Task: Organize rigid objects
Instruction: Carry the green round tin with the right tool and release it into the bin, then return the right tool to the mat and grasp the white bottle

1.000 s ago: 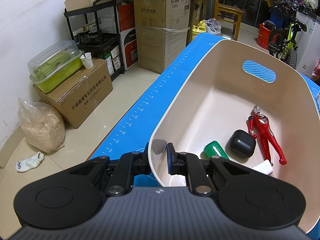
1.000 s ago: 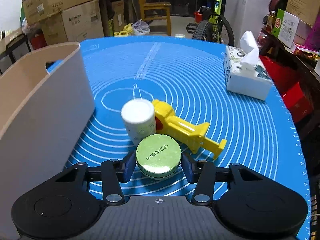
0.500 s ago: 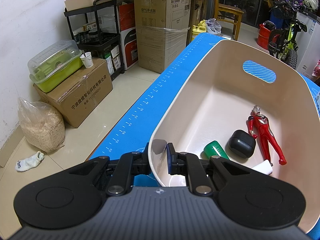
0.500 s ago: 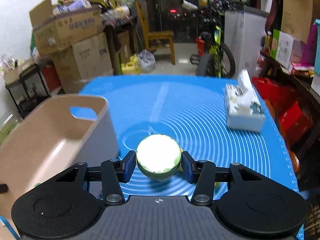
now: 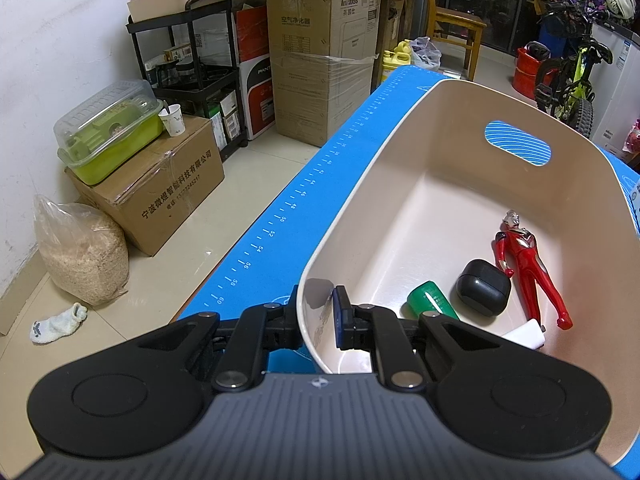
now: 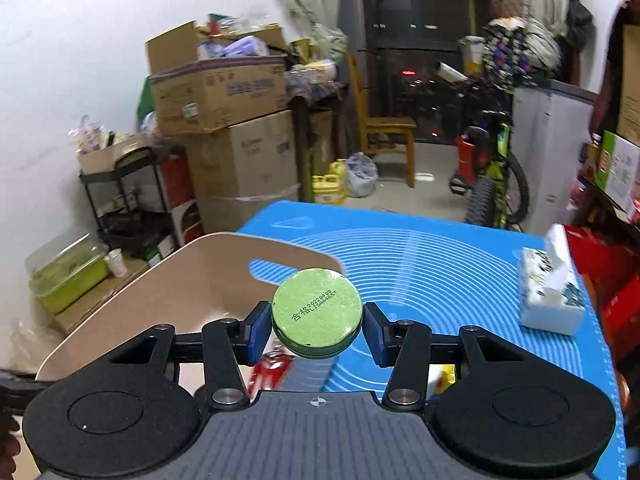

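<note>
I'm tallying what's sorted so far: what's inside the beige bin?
Inside the beige bin lie a red action figure, a black case, a green bottle and a white block. The near corner is hidden behind the left gripper, which clamps the bin's wall.

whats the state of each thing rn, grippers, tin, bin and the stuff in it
left gripper: shut on the bin's near rim, one finger inside, one outside
right gripper: shut on the green tin, held in the air
green tin: gripped at its sides, flat face toward the camera
bin: upright on the blue mat
red figure: lying in the bin
black case: closed, in the bin
green bottle: on its side in the bin
</note>
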The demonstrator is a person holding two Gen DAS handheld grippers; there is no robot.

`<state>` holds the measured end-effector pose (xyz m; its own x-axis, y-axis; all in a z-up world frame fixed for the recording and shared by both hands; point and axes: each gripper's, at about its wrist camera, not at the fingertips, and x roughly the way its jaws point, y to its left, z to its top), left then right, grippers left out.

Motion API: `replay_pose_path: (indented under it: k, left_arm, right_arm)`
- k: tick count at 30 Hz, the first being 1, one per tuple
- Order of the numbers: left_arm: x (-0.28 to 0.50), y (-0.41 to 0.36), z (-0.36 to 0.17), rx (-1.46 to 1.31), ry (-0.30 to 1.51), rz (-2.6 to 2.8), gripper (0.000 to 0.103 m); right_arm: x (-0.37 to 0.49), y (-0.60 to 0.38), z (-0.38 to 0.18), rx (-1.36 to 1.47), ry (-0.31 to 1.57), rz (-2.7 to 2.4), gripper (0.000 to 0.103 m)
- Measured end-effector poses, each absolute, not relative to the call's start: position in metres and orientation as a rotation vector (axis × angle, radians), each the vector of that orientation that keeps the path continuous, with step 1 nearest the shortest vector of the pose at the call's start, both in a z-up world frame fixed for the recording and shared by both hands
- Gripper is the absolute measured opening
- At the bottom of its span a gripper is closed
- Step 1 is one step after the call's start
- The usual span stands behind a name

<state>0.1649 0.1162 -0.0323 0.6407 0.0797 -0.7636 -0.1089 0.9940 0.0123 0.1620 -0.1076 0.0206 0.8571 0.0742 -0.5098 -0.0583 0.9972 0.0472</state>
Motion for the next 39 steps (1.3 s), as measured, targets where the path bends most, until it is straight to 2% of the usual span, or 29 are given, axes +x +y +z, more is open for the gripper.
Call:
replay_pose_path:
  k: [13, 21, 23, 29, 39]
  left_arm:
    - [0.167, 0.114, -0.033, -0.037, 0.87, 0.105, 0.016]
    - [0.167, 0.113, -0.033, -0.036, 0.87, 0.104, 0.016]
    - [0.167, 0.114, -0.033, -0.037, 0.87, 0.104, 0.016]
    - [0.167, 0.114, -0.033, -0.037, 0.87, 0.104, 0.016]
    - [0.167, 0.114, -0.033, -0.036, 0.87, 0.104, 0.016]
  right_arm:
    - [0.164, -0.026, -0.005, -0.21, 0.636, 0.242, 0.054]
    - [0.167, -0.015, -0.022, -0.245, 0.772, 0.293, 0.054]
    - [0.165, -0.015, -0.021, -0.253, 0.763, 0.296, 0.06]
    - [0.162, -0.03, -0.01, -0.174, 0.73, 0.273, 0.067]
    - [0.156, -0.095, 0.023, 0.002, 0.607, 0.138, 0.072]
